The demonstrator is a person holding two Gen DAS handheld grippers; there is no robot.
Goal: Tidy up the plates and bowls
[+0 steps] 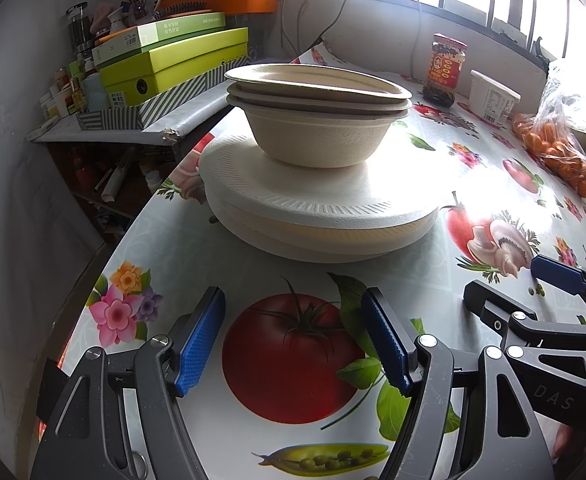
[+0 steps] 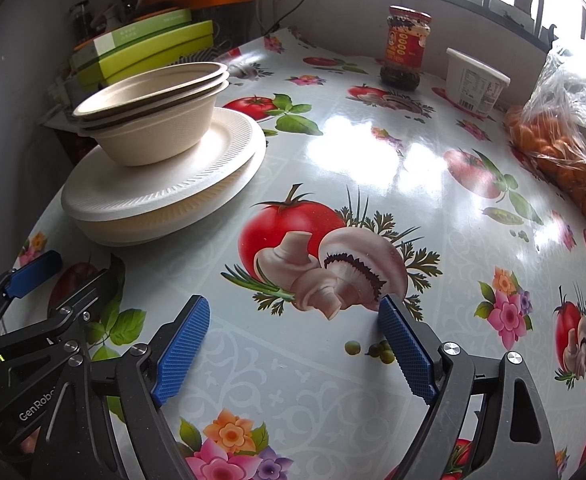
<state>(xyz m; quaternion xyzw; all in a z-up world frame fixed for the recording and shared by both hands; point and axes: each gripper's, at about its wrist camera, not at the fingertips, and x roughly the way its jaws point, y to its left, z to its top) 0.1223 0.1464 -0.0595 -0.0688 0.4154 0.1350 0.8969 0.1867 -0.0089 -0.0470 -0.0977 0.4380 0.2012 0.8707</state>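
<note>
Matt pulp-paper bowls [image 1: 317,120] on ribbed foam-like plates [image 1: 321,208]; glossy plastic tablecloth [image 2: 373,152].

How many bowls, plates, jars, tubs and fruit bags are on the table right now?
Beige bowls, nested: 3
White plates, stacked under the bowls: 3, as far as the rims show
Red-label jar: 1
White tub: 1
Bag of orange fruit: 1
Total: 9

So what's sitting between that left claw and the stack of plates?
Nothing. In the left wrist view, only bare tablecloth with a printed tomato lies between the open left gripper and the plate stack.
</note>
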